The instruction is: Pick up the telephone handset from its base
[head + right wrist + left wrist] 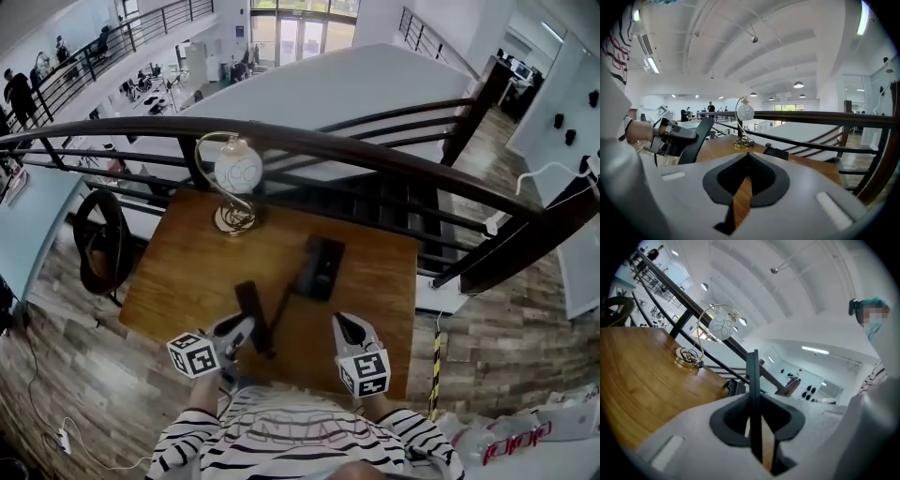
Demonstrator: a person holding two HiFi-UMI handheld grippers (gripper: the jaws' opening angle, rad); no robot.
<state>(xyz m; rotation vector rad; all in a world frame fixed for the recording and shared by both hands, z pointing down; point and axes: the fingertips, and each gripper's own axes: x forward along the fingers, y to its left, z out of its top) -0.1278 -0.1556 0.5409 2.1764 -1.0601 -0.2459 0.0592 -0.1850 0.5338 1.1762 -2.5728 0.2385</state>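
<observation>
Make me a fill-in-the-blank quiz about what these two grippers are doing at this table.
The left gripper is shut on the telephone's black ___.
The right gripper is shut and holds ___.
The telephone base lies on the ___ table.
Missing: handset, nothing, wooden.

Left tool (242, 333): at person's left, angled inward, jaws part-closed, clamped on thin edge of handset (251, 302). Right tool (347, 326): alongside, apart from left, jaws fully together, nothing between. Both point forward, slightly down. Striped sleeves (403, 436) behind tools, forearms close to torso.
</observation>
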